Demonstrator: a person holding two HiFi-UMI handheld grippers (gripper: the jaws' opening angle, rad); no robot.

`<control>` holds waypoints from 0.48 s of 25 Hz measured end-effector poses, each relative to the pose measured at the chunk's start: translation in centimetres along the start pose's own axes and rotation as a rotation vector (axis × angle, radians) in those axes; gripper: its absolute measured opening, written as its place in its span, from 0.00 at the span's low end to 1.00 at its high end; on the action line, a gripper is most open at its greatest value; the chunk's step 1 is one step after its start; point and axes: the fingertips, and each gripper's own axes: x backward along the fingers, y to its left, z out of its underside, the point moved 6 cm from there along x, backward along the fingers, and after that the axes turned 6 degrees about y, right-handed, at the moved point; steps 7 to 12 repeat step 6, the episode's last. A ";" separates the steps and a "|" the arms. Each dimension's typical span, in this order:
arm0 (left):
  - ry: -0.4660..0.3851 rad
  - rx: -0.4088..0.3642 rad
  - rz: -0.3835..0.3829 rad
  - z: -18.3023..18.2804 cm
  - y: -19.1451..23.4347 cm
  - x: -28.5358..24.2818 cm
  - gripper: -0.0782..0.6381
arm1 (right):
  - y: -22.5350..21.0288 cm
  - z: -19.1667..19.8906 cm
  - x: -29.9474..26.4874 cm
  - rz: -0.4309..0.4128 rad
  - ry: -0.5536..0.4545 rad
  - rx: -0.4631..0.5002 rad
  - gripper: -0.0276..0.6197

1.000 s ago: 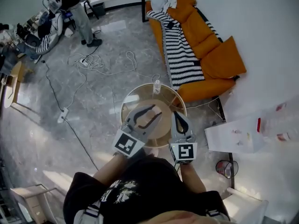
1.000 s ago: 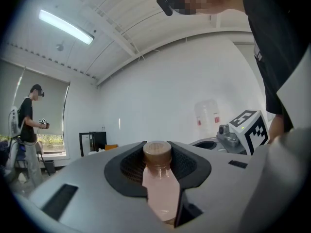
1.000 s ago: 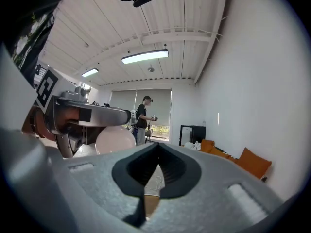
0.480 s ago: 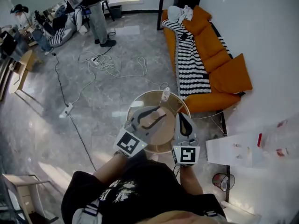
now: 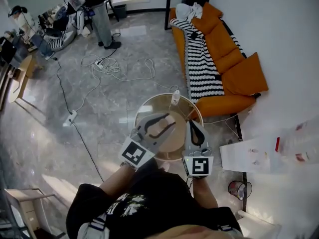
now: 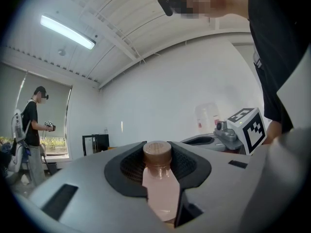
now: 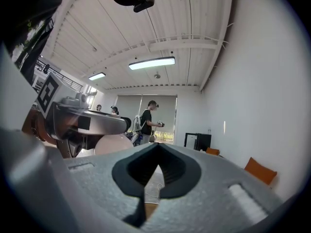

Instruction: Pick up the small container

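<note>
Left gripper (image 5: 160,123), at seven o'clock over the round table (image 5: 147,107), has its jaws partly apart and clamped on the small container (image 6: 159,188), a brown-capped pinkish bottle. The pickup looks essentially done. Right gripper (image 5: 194,132), at five o'clock, is closed and empty.

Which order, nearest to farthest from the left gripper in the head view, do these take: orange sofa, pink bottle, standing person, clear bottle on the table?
1. The pink bottle, between the left gripper's jaws.
2. The clear bottle, at the far edge of the table.
3. The orange sofa, beyond the table, to the right.
4. The standing person, far across the room, upper left.
</note>
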 end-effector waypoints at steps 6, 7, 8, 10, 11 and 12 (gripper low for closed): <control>-0.001 0.001 0.010 0.2 -0.4 0.3 0.30 | 1.0 0.2 0.5 -0.017 0.048 0.008 0.03; -0.001 0.001 0.010 0.2 -0.4 0.3 0.30 | 1.0 0.2 0.5 -0.017 0.048 0.008 0.03; -0.001 0.001 0.010 0.2 -0.4 0.3 0.30 | 1.0 0.2 0.5 -0.017 0.048 0.008 0.03; -0.001 0.001 0.010 0.2 -0.4 0.3 0.30 | 1.0 0.2 0.5 -0.017 0.048 0.008 0.03; -0.001 0.001 0.010 0.2 -0.4 0.3 0.30 | 1.0 0.2 0.5 -0.017 0.048 0.008 0.03; -0.001 0.001 0.010 0.2 -0.4 0.3 0.30 | 1.0 0.2 0.5 -0.017 0.048 0.008 0.03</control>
